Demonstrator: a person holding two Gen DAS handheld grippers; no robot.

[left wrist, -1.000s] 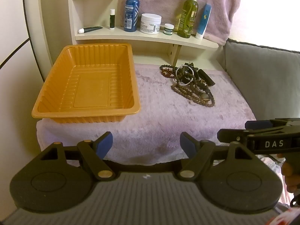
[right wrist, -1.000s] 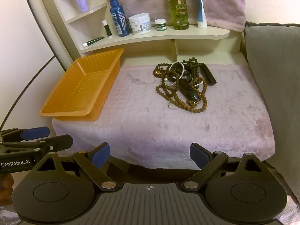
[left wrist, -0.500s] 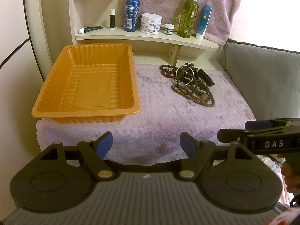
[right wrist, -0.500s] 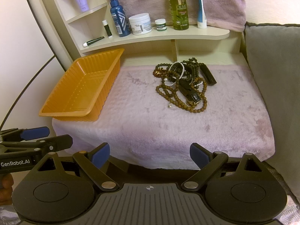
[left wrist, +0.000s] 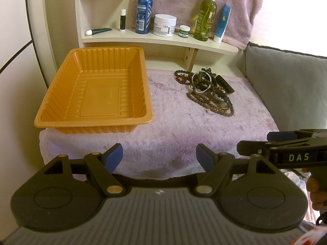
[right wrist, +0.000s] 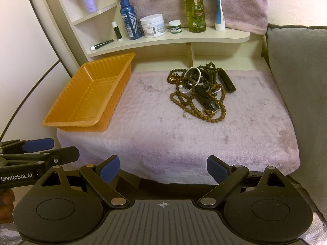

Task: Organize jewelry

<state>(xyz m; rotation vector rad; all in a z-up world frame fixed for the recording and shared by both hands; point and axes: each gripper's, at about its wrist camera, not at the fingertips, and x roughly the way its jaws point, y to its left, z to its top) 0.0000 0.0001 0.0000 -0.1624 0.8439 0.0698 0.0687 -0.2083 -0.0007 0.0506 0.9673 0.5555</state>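
Nothing has shifted since 1 second ago: the left gripper (left wrist: pixel 159 156) and right gripper (right wrist: pixel 163 168) hang released, empty, before the lilac plush cloth (right wrist: pixel 153 126). The tangled heap of brown bead strands, pearls and black straps (right wrist: pixel 201 94) lies right of the empty ribbed orange plastic tray (left wrist: pixel 98 94).

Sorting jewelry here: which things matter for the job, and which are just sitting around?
For the job: jewelry pile, orange tray.
Just lying about: blue spray bottle, white jar, green bottle, lip balm, towel.
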